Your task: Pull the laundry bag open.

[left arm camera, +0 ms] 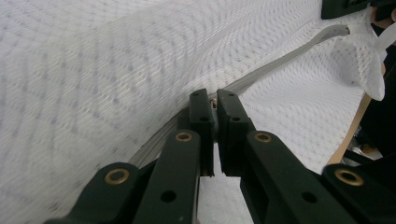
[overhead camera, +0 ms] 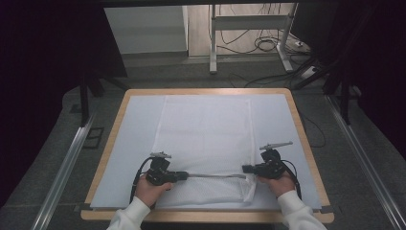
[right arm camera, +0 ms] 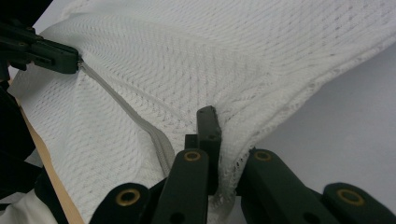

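Right gripper clamped on the white mesh laundry bag, fabric bunched between its black jaws; grey zipper running up-left to the left gripper, pinched at the zipper's far end

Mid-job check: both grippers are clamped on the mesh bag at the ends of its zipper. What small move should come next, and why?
Probably draw the left gripper along the grey zipper toward the right gripper. Its jaws look shut at the zipper's left end, seemingly on the pull, while the right one pinches the mesh bag corner, holding the line taut.
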`<state>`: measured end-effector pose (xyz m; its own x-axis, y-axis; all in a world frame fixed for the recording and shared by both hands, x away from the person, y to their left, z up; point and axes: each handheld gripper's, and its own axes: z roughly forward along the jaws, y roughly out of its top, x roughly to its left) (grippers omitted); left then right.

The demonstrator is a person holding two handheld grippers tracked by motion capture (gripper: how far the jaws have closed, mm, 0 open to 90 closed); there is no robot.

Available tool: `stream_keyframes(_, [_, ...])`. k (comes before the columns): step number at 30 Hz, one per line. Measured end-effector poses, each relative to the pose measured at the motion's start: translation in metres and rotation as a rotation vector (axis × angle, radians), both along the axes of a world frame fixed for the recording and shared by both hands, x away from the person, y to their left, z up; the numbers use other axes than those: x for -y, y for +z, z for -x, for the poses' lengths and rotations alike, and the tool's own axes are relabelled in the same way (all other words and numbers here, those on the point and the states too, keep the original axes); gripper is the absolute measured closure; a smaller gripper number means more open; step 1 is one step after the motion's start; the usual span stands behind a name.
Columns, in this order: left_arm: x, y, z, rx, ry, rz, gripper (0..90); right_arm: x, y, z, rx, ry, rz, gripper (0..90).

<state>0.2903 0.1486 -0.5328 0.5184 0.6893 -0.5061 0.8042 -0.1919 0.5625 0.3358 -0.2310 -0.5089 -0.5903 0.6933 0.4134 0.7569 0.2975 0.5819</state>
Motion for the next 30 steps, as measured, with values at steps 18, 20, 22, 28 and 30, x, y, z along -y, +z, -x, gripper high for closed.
stream_keyframes(18, [-0.020,0.002,0.006,0.003,0.024,-0.008,86.8,0.000,0.000,0.000,0.003,-0.004,0.001,88.3])
stream_keyframes(20, [-0.022,0.002,0.006,0.003,0.027,-0.006,86.8,0.000,0.000,0.000,0.002,-0.003,0.001,88.3])
stream_keyframes(22, [-0.024,0.002,0.007,0.002,0.032,-0.002,86.8,0.000,0.000,0.000,0.003,-0.003,0.002,88.3])
stream_keyframes(28, [-0.030,0.002,0.008,0.001,0.040,-0.001,86.8,0.000,0.000,0.000,0.003,-0.003,0.001,88.4])
stream_keyframes(30, [-0.033,0.002,0.009,0.002,0.047,0.002,86.8,0.000,0.000,0.000,0.004,-0.003,0.000,88.3])
